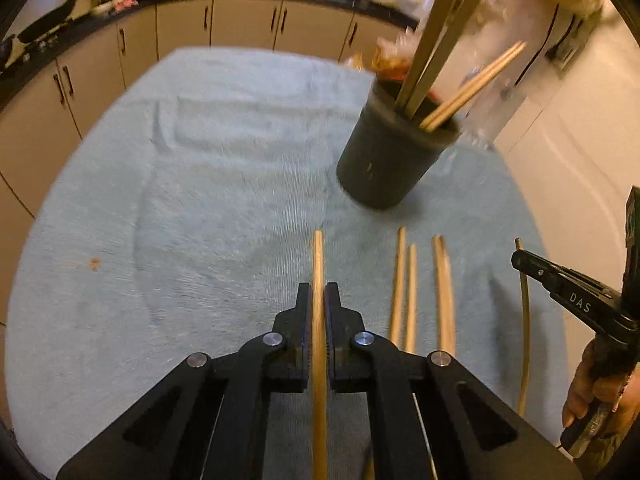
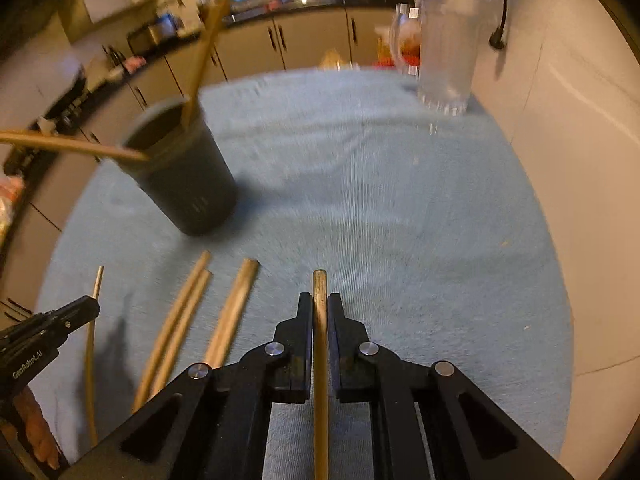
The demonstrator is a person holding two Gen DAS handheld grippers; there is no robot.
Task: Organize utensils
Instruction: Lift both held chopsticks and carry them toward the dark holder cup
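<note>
My left gripper [image 1: 319, 292] is shut on a wooden chopstick [image 1: 318, 256] that runs lengthwise between its jaws, just above the blue towel [image 1: 200, 200]. My right gripper [image 2: 320, 300] is shut on another chopstick [image 2: 320, 284] in the same way. Each gripper shows at the edge of the other's view, the right gripper [image 1: 520, 259] at the right and the left gripper [image 2: 90, 306] at the left. Three loose chopsticks [image 1: 400, 280] [image 2: 180, 320] lie on the towel between them. Beyond stands a dark grey cup [image 1: 384, 160] [image 2: 184, 188] holding several chopsticks.
A clear plastic container [image 2: 448, 52] stands at the towel's far right, near a white wall [image 2: 580, 160]. Kitchen cabinets [image 1: 240, 24] curve around the back and left. A person's hand [image 1: 592, 392] holds the right gripper's handle.
</note>
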